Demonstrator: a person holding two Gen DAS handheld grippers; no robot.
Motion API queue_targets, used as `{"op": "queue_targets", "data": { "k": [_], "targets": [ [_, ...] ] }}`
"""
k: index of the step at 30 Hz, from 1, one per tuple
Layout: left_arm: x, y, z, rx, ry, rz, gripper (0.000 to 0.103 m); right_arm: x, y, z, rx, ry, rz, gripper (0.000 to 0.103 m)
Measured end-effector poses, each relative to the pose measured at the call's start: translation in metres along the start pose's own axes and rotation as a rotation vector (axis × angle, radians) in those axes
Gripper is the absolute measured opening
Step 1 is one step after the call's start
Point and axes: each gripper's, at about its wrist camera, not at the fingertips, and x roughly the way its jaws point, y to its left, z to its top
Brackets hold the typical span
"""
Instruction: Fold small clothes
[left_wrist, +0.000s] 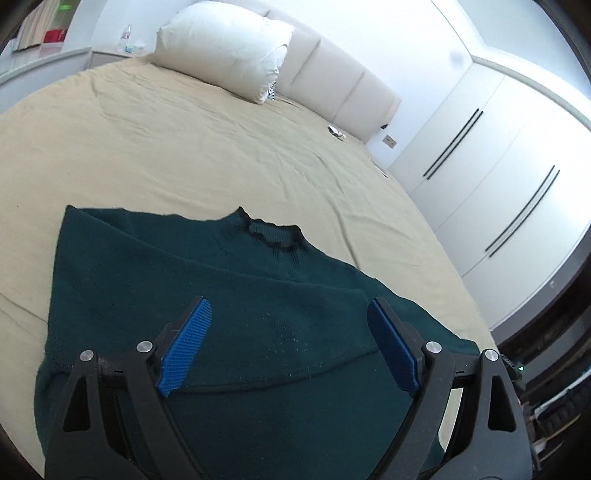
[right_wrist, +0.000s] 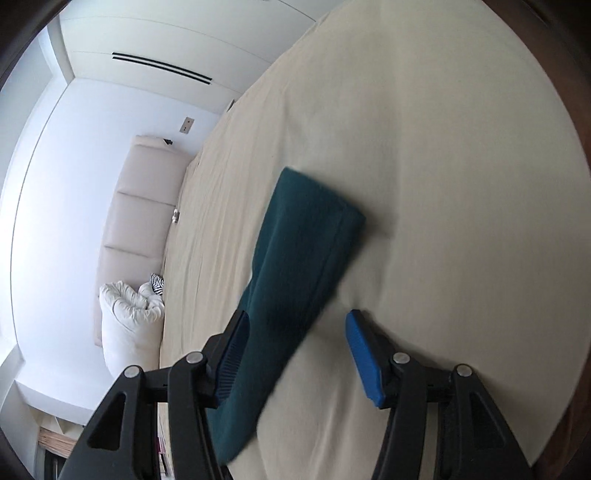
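A dark teal knit sweater (left_wrist: 207, 295) lies on the beige bed sheet (left_wrist: 166, 155), neck opening (left_wrist: 275, 236) at the far side, with one part folded over its body. My left gripper (left_wrist: 290, 343) is open and empty, hovering just above the sweater's near half. In the right wrist view a teal sleeve (right_wrist: 295, 266) stretches across the sheet (right_wrist: 443, 184), its cuff end at the far side. My right gripper (right_wrist: 295, 354) is open; the sleeve runs between the fingers, close to the left fingertip (right_wrist: 232, 354). Whether it touches is unclear.
A white pillow (left_wrist: 225, 44) and padded headboard (left_wrist: 332, 81) lie at the bed's far end. White wardrobe doors (left_wrist: 498, 177) stand to the right. A nightstand with a bottle (left_wrist: 125, 37) is at the far left. A small object (left_wrist: 336, 131) lies on the sheet near the headboard.
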Motion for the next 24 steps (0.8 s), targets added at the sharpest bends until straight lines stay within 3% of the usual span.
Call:
{"op": "queue_targets", "data": {
  "k": [9,11,13,15,18,20,22,24],
  "targets": [
    [0.0,-0.039,0.011,0.095,-0.055,0.062,0.091,0.021,0.008,0.022,0.031,-0.042,0.066,0.058],
    [-0.004,-0.036,0.012,0.057,-0.042,0.08,0.091,0.024,0.01,0.026,0.021,-0.044,0.06,0.052],
    [0.003,-0.029,0.014,0.031,0.01,0.094,0.091,0.024,0.009,0.024,0.006,-0.033,0.044,0.033],
    [0.009,-0.024,0.012,0.017,0.052,0.115,0.091,0.024,0.014,0.024,-0.023,-0.032,0.015,0.023],
    [0.027,-0.006,0.008,-0.061,0.14,0.058,0.091,0.017,0.035,0.016,-0.119,-0.051,-0.026,0.018],
    [0.031,0.002,0.005,-0.089,0.158,0.051,0.091,0.015,0.061,0.003,-0.206,-0.057,-0.035,0.017],
    [0.033,0.006,0.001,-0.083,0.148,0.07,0.091,0.017,0.105,-0.024,-0.371,-0.048,-0.039,0.015],
    [0.038,0.012,-0.001,-0.108,0.162,0.038,0.091,0.017,0.141,-0.061,-0.517,-0.024,-0.021,0.015]
  ]
}}
